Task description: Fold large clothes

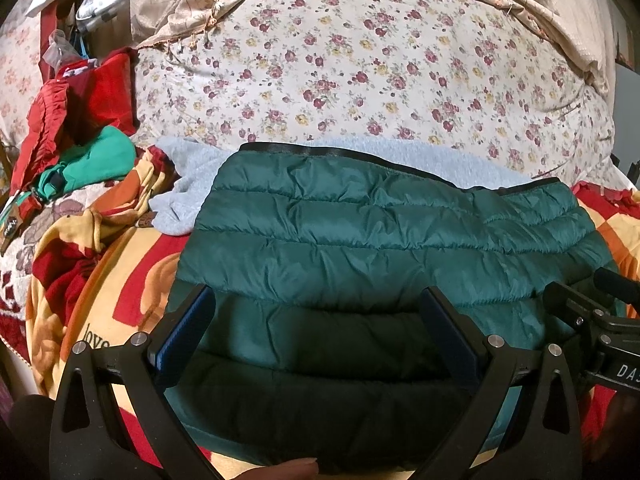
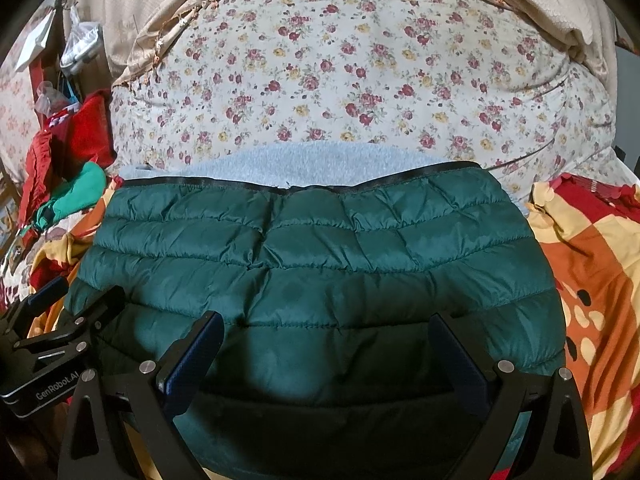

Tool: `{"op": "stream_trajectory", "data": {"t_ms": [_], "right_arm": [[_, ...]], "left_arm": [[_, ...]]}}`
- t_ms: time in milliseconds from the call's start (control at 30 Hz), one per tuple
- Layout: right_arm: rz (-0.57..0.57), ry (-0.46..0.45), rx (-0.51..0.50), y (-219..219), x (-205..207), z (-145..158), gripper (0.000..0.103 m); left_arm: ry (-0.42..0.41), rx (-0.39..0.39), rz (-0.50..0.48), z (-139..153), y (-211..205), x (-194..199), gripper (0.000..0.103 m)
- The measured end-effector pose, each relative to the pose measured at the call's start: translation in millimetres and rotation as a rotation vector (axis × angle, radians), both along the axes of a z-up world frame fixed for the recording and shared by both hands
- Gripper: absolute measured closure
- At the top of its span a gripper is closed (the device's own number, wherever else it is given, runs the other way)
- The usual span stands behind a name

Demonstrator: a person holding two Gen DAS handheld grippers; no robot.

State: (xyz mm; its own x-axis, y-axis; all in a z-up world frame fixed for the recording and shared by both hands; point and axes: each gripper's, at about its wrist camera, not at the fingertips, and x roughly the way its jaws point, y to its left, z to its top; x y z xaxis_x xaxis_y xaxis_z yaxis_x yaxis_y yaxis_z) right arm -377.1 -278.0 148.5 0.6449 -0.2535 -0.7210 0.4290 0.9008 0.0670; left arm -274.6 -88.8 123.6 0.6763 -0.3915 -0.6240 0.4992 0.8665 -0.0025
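Two black fingers with blue pads frame the left wrist view, where the left gripper (image 1: pixel 316 300) hangs released, its jaws spread wide above the near part of a dark green quilted puffer jacket (image 1: pixel 384 232) and clasping nothing. That jacket lies folded into a broad flat block on a red, orange and yellow patterned blanket (image 1: pixel 132 280), its black-trimmed far edge resting on a pale blue fleecy garment (image 1: pixel 192 184) that shows beyond it and to its left. Behind both rises a cream quilt printed with small dark red flowers (image 1: pixel 360 64), with a beige fringed cloth (image 1: pixel 192 12) draped along its top. At the left edge sits a heap of red fabric (image 1: pixel 92 96) with a bright green garment (image 1: pixel 100 160) just below it. Part of the other black tool shows at the right edge, over the jacket's right end. From the right wrist view, the right gripper (image 2: pixel 326 334) is likewise released, jaws well apart over the near middle of the dark green quilted puffer jacket (image 2: pixel 312 248), gripping nothing. The jacket fills the centre, with the pale blue fleecy garment (image 2: pixel 320 160) peeking out past its far hem and the patterned blanket (image 2: pixel 592 272) spreading to the right. Black hardware of the left tool shows at the lower left edge.
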Motion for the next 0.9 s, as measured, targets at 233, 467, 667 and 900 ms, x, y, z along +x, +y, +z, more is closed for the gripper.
{"op": "stream_trajectory", "data": {"t_ms": [233,467,667,900], "right_arm": [[-0.001,0.002,0.0,0.2,0.6,-0.7,0.002],[-0.001,0.008,-0.001,1.0,1.3,-2.3,0.002],[-0.002,0.013,0.002,2.1,3.4,-4.4,0.002],[-0.004,0.012,0.005,0.0,3.3,-4.2,0.002]], "left_arm": [[0.0,0.0,-0.002,-0.1,0.4,0.2,0.001],[-0.001,0.001,0.0,0.0,-0.2,-0.2,0.001],[-0.001,0.0,0.0,-0.7,-0.6,-0.6,0.001],[0.0,0.001,0.0,-1.1,-1.0,-0.5,0.001]]}}
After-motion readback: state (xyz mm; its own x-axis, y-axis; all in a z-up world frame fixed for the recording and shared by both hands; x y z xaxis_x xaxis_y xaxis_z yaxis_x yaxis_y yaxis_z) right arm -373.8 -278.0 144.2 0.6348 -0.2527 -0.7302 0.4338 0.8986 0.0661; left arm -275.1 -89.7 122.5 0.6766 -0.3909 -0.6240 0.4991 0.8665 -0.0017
